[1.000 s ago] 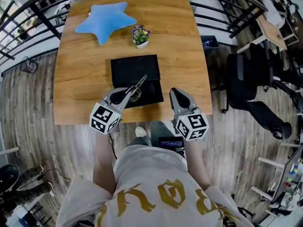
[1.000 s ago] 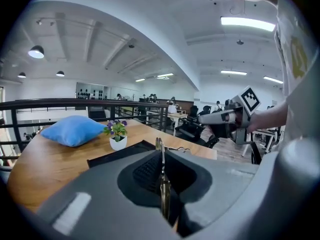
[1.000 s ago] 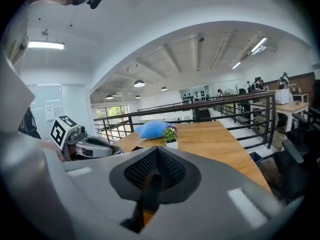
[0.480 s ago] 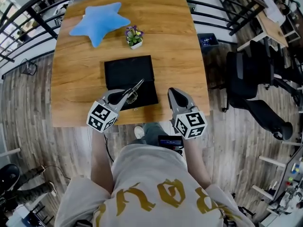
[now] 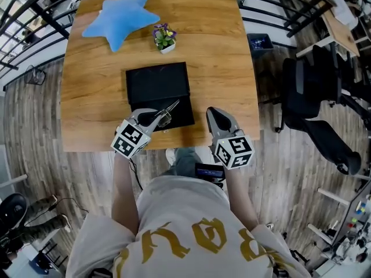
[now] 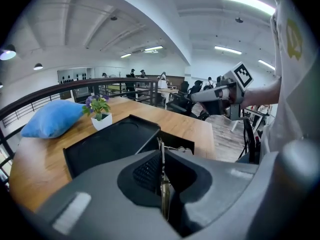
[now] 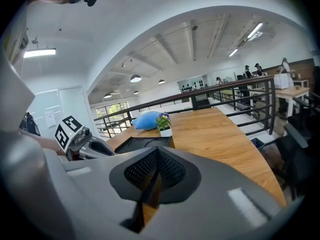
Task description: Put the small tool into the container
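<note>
A black container (image 5: 157, 81) lies open on the wooden table (image 5: 220, 51), its flat lid to the far side and its compartment (image 5: 181, 116) toward me. My left gripper (image 5: 155, 116) is shut on a small thin metal tool (image 5: 170, 108), which sticks out over the compartment's near left corner. In the left gripper view the tool (image 6: 161, 156) stands pinched between the jaws of that gripper (image 6: 163, 186), with the container (image 6: 112, 143) just beyond. My right gripper (image 5: 214, 114) is shut and holds nothing, at the table's near edge to the right of the container. The right gripper view shows this gripper (image 7: 151, 180) with its jaws together.
A small potted plant (image 5: 164, 37) and a blue star-shaped cushion (image 5: 120, 17) sit at the far side of the table. A black railing (image 5: 35, 16) runs round the table's back and sides. An office chair (image 5: 316, 97) stands to the right on the floor.
The left gripper, still pinching the tool, has stayed over the container's near part with only a slight shift. The right gripper has barely moved. The head view has drifted a little.
</note>
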